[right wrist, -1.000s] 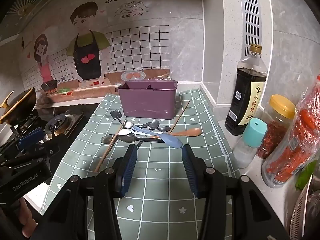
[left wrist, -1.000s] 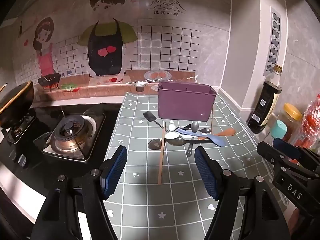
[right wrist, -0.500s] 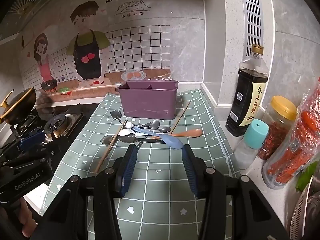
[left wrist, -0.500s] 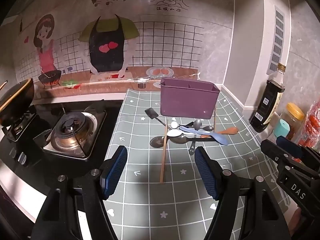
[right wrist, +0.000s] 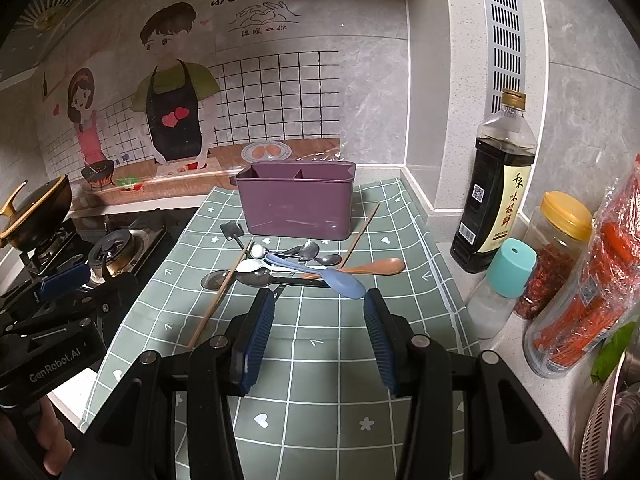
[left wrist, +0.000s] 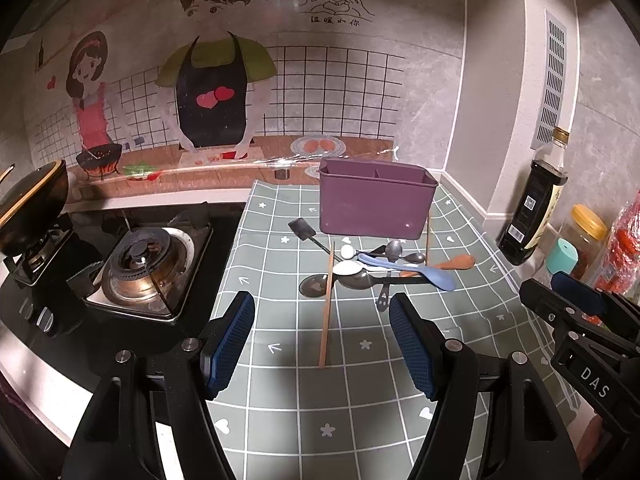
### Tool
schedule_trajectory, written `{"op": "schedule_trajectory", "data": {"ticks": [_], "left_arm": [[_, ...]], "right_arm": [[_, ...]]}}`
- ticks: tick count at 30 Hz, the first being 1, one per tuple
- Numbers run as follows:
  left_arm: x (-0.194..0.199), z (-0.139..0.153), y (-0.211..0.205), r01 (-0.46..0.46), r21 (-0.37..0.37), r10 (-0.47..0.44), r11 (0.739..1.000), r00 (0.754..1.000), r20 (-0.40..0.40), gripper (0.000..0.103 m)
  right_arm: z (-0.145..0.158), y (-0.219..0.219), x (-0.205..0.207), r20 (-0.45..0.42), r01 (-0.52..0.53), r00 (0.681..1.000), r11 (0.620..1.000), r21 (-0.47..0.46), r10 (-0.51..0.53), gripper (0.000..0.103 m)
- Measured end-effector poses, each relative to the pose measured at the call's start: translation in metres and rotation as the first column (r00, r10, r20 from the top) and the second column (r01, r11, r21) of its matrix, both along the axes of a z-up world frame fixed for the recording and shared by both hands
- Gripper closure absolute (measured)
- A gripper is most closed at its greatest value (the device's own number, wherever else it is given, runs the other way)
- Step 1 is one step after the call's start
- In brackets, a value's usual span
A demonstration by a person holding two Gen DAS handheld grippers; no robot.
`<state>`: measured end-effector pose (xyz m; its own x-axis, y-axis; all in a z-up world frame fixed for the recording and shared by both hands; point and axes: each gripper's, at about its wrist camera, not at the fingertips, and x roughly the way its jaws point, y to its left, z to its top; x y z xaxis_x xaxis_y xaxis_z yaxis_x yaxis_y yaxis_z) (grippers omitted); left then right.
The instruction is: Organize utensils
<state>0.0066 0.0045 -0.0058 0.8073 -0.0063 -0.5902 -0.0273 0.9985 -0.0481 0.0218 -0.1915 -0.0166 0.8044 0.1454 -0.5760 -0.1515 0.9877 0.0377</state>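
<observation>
The utensils (right wrist: 288,268) lie in a loose heap on the green checked mat (right wrist: 320,400) of the table, just in front of the purple caddy (right wrist: 296,204), which stands upright near the wall and looks empty as far as its open top shows. In the heap the blue spoon (right wrist: 340,280) lies on top and crosses a dark flat handle, the wooden spoon (right wrist: 372,267) points to the right, several metal spoons (right wrist: 316,254) overlap in the middle, and a small black spatula (right wrist: 231,229) is at the left edge. One chopstick (right wrist: 218,292) lies diagonally from the heap toward the left hand-held gripper; the other chopstick (right wrist: 362,232) seems to lean by the right corner of the caddy.

Both tools are wide open and hold nothing. The right hand-held gripper (right wrist: 319,332) hovers over the mat with the bowl of the blue spoon just beyond its fingertips. The left hand-held gripper (left wrist: 322,342) is above the near end of the first chopstick.

I judge the step is the first pick. It is better to take the top piece first, the blue spoon, by its handle and not by the bowl, so the metal spoons below are not dragged. Lift it straight up, then lower it handle down into one compartment. The chopstick is thin and flat on the mat, so the pads must close low and square across it, or it may roll away
</observation>
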Motion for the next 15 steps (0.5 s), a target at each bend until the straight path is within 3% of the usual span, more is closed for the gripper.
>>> {"op": "schedule_trajectory", "data": {"ticks": [15], "left_arm": [[-0.006, 0.004, -0.001, 0.004, -0.008, -0.004, 1.000, 1.000, 0.010, 0.033]], "right_arm": [[0.010, -0.004, -0.001, 0.017, 0.002, 1.000, 1.000, 0.003, -0.002, 0.059]]}}
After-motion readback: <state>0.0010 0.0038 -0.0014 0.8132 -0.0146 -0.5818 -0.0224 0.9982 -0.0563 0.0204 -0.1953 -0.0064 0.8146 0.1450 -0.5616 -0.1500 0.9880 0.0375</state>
